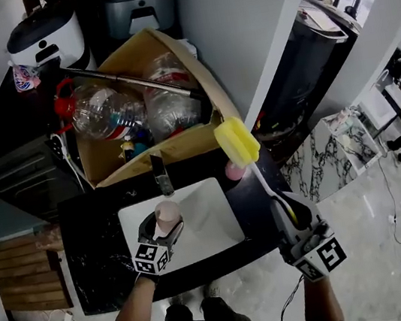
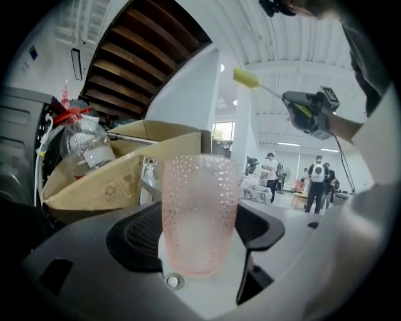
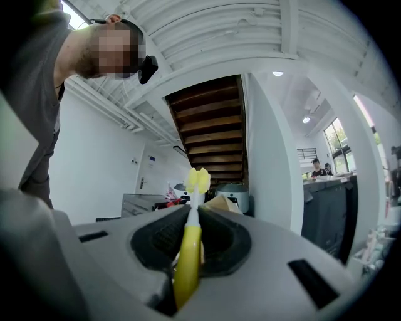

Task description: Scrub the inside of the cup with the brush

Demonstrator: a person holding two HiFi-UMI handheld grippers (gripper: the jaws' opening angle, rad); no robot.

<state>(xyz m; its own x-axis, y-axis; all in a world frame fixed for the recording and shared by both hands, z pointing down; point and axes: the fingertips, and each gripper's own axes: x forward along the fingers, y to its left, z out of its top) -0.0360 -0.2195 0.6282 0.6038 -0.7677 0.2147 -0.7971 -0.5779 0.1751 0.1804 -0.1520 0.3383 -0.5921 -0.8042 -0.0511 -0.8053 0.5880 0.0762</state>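
A pink dimpled translucent cup [image 2: 200,213] stands upright between the jaws of my left gripper [image 2: 199,233], which is shut on it. In the head view this cup [image 1: 168,216] hangs over the white sink [image 1: 211,226], held by the left gripper [image 1: 164,234]. My right gripper [image 1: 297,225] is shut on the yellow handle of a brush [image 3: 187,260]. Its white stem rises up and to the left to a yellow sponge head [image 1: 237,141], well above and right of the cup. The sponge head [image 3: 198,180] points away in the right gripper view.
A cardboard box [image 1: 175,146] with several empty plastic bottles stands behind the sink. A tap [image 1: 161,174] sits at the sink's back edge. A black countertop [image 1: 93,246] surrounds the sink. Dark appliances [image 1: 11,168] stand to the left, a marble surface [image 1: 322,158] to the right.
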